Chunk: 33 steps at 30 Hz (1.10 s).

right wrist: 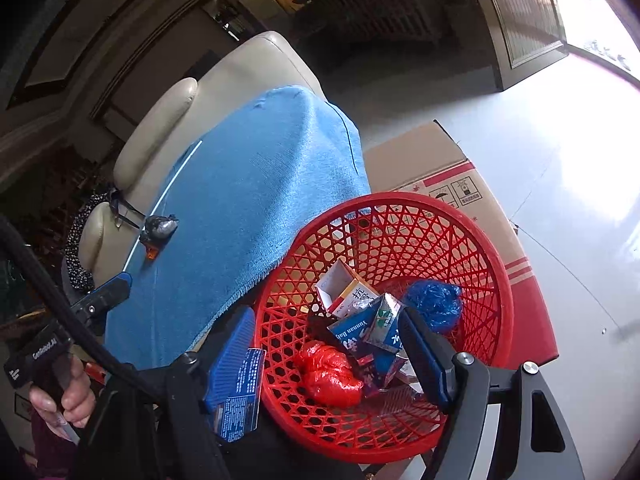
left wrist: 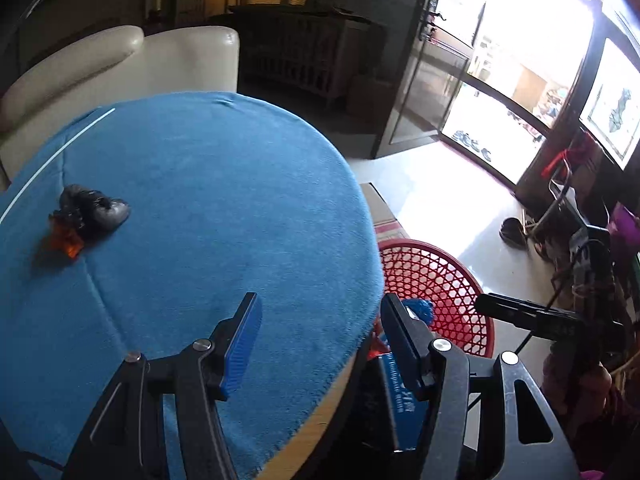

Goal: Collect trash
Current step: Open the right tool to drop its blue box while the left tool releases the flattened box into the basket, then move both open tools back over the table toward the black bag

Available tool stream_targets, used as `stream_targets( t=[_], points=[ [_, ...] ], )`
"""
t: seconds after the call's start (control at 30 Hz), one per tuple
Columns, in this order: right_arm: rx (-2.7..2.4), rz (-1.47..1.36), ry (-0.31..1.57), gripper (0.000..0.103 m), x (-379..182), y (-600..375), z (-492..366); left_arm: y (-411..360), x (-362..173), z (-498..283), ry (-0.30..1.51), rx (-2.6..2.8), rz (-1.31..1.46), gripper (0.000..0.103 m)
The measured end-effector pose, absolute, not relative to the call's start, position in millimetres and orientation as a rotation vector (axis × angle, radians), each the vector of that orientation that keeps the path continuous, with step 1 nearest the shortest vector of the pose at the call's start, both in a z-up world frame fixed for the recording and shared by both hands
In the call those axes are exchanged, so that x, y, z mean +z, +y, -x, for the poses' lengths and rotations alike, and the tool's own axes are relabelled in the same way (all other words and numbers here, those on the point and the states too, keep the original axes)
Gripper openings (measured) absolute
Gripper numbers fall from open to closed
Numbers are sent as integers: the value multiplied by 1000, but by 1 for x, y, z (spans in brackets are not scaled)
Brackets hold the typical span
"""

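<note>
We find the last trash (left wrist: 86, 220), a crumpled grey-and-orange wrapper, at the tabletop's (left wrist: 208, 184) far left. It looks light and soft; we pinch its raised grey bulge. Both grippers, left (left wrist: 320, 334) and right (right wrist: 328, 344), stand spread and empty; the basket (right wrist: 400, 208) sits right.

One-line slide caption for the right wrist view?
Right gripper hangs open over a red basket of cartons and crumpled bags; one dark wad of trash remains on the blue cloth.
</note>
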State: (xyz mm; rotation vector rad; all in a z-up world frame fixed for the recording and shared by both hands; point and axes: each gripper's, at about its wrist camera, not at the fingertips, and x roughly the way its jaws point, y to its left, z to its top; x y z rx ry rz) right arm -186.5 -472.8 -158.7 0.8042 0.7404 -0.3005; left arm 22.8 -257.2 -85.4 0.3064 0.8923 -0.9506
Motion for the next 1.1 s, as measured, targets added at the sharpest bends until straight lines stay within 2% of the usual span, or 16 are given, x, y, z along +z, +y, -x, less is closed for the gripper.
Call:
stream_targets(
  t=[0.73, 1.1],
  points=[
    [-303, -792, 722, 77, -151, -465, 180, -225, -86, -38, 896, -885, -268, 63],
    [-256, -777, 708, 77, -142, -460, 155, -162, -91, -78, 921, -700, -192, 63]
  ],
)
